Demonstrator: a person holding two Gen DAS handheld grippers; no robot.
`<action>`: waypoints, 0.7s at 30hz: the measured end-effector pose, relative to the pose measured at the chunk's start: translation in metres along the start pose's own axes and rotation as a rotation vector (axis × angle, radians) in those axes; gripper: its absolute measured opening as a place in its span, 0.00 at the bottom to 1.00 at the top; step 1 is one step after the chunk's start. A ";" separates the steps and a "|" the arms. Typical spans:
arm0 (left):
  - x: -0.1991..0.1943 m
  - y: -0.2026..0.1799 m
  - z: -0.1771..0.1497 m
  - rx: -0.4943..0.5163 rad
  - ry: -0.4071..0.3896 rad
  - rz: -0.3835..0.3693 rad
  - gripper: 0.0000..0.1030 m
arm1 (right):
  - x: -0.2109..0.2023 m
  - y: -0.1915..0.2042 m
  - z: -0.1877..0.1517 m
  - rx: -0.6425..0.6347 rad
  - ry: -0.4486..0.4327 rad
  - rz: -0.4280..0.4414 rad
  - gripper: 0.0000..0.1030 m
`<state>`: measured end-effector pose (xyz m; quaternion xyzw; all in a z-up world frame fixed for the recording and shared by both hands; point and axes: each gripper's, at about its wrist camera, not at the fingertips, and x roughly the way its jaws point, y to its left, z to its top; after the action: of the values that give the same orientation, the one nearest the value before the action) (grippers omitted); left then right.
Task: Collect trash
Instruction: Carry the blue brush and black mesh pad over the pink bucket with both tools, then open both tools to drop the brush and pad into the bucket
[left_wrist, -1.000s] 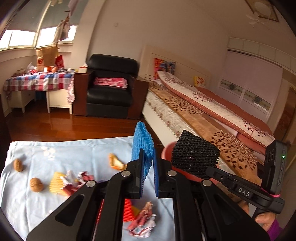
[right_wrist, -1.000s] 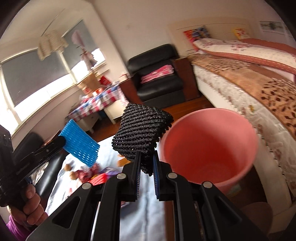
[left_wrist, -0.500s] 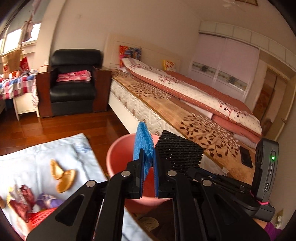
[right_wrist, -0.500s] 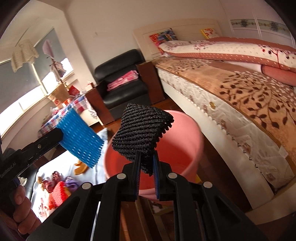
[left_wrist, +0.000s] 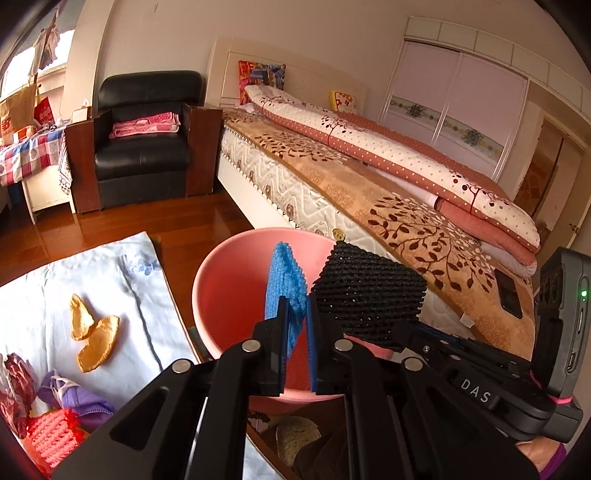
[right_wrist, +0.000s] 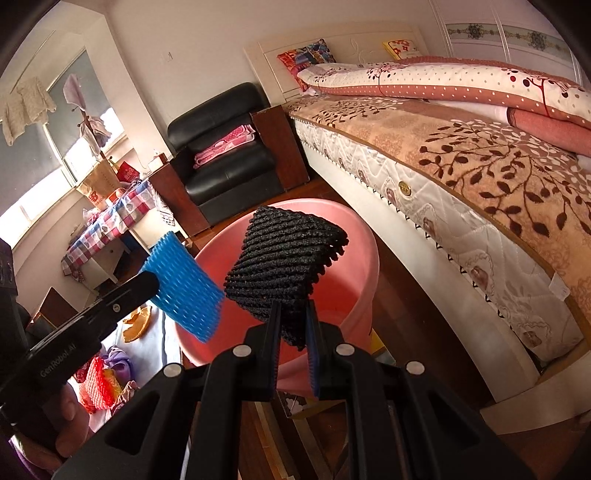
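Observation:
My left gripper (left_wrist: 296, 314) is shut on a blue foam net (left_wrist: 284, 280), which hangs over the mouth of the pink bucket (left_wrist: 225, 284). Just to its right, my right gripper (right_wrist: 291, 321) is shut on a black foam net (right_wrist: 288, 266), also held above the pink bucket (right_wrist: 354, 280). From the right wrist view the blue foam net (right_wrist: 183, 286) sits at the bucket's left rim, held by the left gripper (right_wrist: 149, 282). The black foam net (left_wrist: 367, 291) shows in the left wrist view above the bucket's right rim.
A pale blue cloth (left_wrist: 110, 295) on the left carries orange peel (left_wrist: 92, 336), a red foam net (left_wrist: 51, 435), purple wrapper (left_wrist: 74, 395) and crumpled wrappers. A bed (left_wrist: 369, 192) runs along the right. A black armchair (left_wrist: 144, 147) and a checked table (left_wrist: 26, 155) stand behind.
Both grippers have swung right, away from the cloth, and down toward the pink bucket, each still holding its foam net. The bucket now fills the middle of both views.

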<state>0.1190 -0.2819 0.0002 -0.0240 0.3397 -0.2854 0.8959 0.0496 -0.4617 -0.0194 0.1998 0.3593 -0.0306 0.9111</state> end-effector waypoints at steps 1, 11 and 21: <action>0.001 0.001 0.000 0.000 0.006 0.002 0.08 | 0.001 0.000 0.000 -0.002 0.000 -0.002 0.12; 0.000 0.011 -0.003 -0.036 0.021 0.018 0.39 | 0.002 0.002 -0.001 0.002 0.001 -0.002 0.12; -0.014 0.019 -0.002 -0.060 0.008 0.032 0.40 | 0.001 0.000 -0.003 0.011 -0.021 -0.002 0.40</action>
<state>0.1187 -0.2580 0.0020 -0.0442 0.3519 -0.2610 0.8978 0.0487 -0.4610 -0.0222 0.2042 0.3498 -0.0355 0.9136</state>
